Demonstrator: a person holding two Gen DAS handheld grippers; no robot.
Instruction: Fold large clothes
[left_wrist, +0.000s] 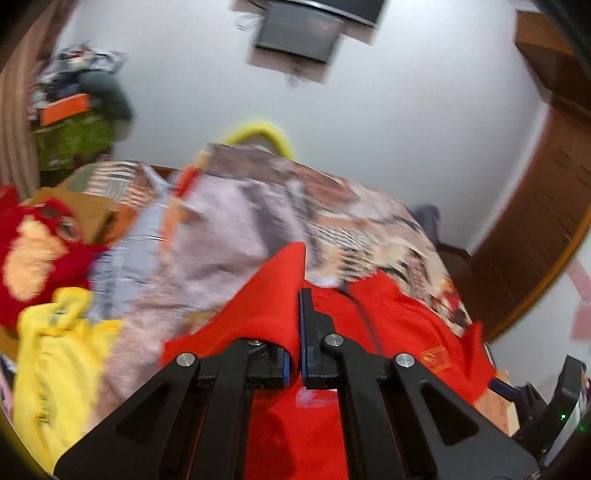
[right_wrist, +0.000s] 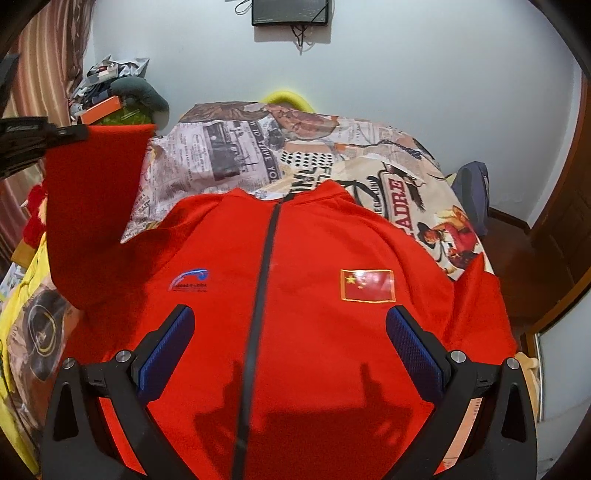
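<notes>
Red zip jacket (right_wrist: 295, 295) lies front-up on the bed (right_wrist: 369, 147), collar toward the wall. The left tool (left_wrist: 295, 354) is clamped on the cuff of the sleeve (right_wrist: 96, 206), holding it lifted above the left side; the right tool (right_wrist: 291, 350) hovers over the chest with its jaws wide apart, holding nothing. The step in hand looks like folding that sleeve inward; next it needs carrying across the zip and laying flat. A flag patch (right_wrist: 367, 285) sits on the chest; the small logo's (right_wrist: 189, 280) lettering is unreadable. The bedcover prints "ADRE", probably part of a longer word.
</notes>
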